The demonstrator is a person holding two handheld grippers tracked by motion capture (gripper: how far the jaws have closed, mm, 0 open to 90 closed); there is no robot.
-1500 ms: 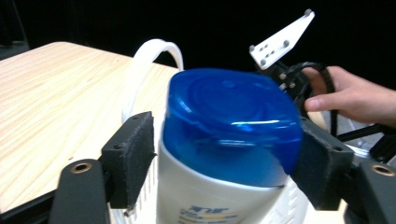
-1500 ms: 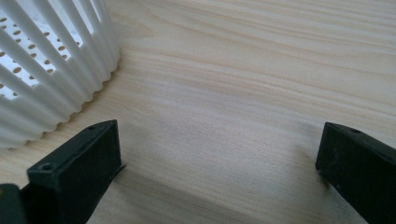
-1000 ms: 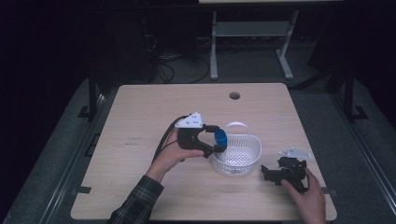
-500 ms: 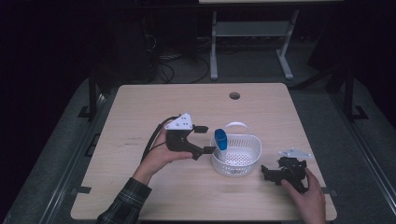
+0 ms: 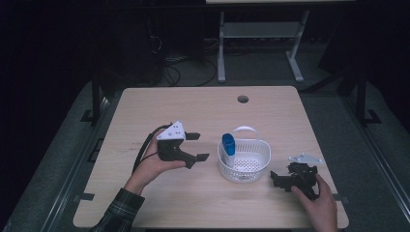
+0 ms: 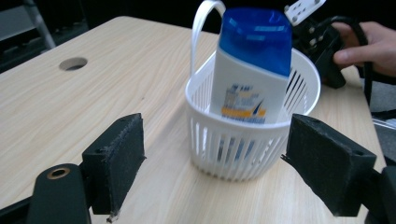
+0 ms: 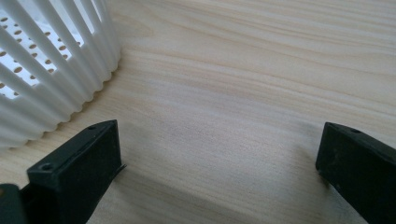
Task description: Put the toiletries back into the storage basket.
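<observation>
The left claw [image 5: 192, 146] hangs above the tabletop [image 5: 145, 111] with its jaws wide and empty, just left of the basket [image 5: 249, 166]. The bottle [image 5: 228, 144] stands inside the basket, tilted against its left wall, blue cap up. The right claw [image 5: 279, 179] rests on the tabletop by the basket's right side, jaws wide too. The placing step looks done; a next move would likely call for one claw to take the handle [image 6: 201, 23].

Matt wood table [image 5: 193, 106], plastic basket [image 5: 251, 162]
</observation>
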